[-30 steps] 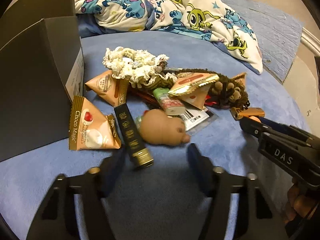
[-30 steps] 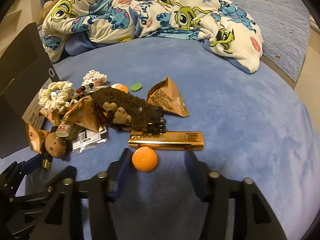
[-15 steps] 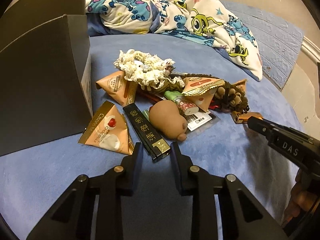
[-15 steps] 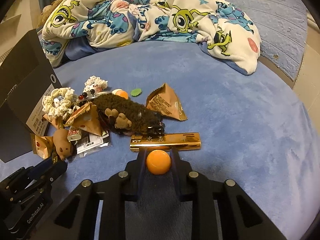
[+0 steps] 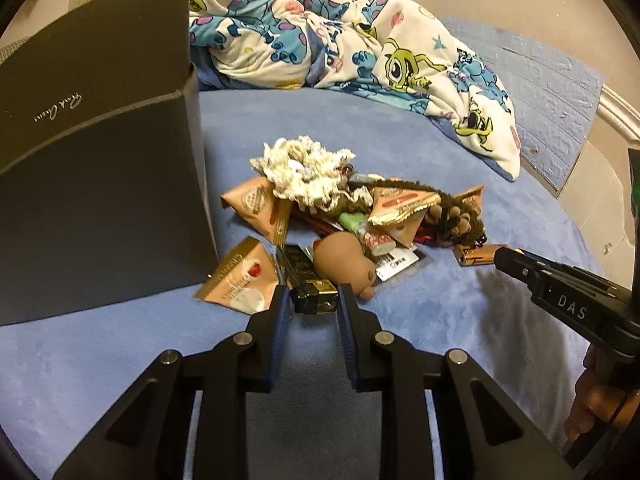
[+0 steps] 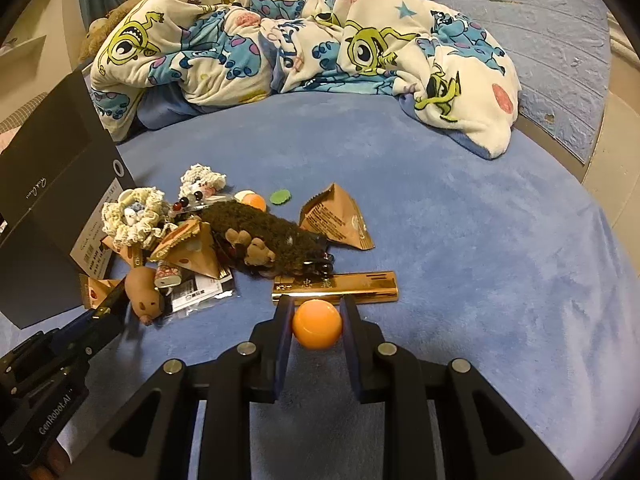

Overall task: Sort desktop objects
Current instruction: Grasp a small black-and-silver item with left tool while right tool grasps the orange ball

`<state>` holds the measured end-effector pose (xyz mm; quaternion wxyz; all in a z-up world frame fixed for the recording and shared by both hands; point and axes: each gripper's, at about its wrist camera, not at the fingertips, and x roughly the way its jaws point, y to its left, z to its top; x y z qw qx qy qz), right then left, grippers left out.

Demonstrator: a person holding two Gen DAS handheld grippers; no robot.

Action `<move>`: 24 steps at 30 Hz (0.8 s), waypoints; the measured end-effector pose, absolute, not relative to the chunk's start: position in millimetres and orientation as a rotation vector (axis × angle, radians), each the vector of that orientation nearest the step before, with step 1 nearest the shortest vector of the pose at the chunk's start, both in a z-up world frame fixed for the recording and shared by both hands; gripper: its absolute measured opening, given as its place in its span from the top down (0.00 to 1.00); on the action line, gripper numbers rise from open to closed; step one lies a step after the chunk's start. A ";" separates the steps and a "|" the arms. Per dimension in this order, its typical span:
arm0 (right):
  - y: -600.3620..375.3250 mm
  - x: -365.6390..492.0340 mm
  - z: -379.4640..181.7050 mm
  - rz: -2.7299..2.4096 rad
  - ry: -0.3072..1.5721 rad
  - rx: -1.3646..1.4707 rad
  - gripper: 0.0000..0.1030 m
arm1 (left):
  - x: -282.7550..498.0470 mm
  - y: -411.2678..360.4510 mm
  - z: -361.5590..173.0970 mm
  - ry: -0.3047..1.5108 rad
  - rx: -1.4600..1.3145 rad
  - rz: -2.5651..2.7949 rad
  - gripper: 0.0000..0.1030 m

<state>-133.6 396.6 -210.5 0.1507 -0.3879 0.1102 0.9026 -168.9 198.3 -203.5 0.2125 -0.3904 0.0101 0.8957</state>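
A heap of small objects lies on the blue bed cover. My left gripper (image 5: 313,300) is shut on the near end of a black and gold bar (image 5: 308,280), beside a brown bear toy (image 5: 344,262) and a Choco Magic pouch (image 5: 244,280). My right gripper (image 6: 316,312) is shut on an orange ball (image 6: 317,323), just in front of a gold bar (image 6: 340,285). The heap also holds a cream crochet piece (image 5: 304,172), a dark brown plush (image 6: 264,228) and another triangular pouch (image 6: 336,222).
A tall dark box (image 5: 92,184) stands at the left, touching the pouches; it also shows in the right wrist view (image 6: 44,216). A crumpled cartoon blanket (image 6: 300,40) lies at the back. A small orange ball and green cap (image 6: 280,197) sit behind the plush.
Both grippers closed from wide open: the left onto the black and gold bar, the right onto the orange ball. Both views now sit a little higher and further back.
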 end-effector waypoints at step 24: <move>360.4 -138.9 -158.9 2.688 0.278 -1.044 0.77 | -159.5 166.0 -134.0 0.030 -0.953 2.544 0.78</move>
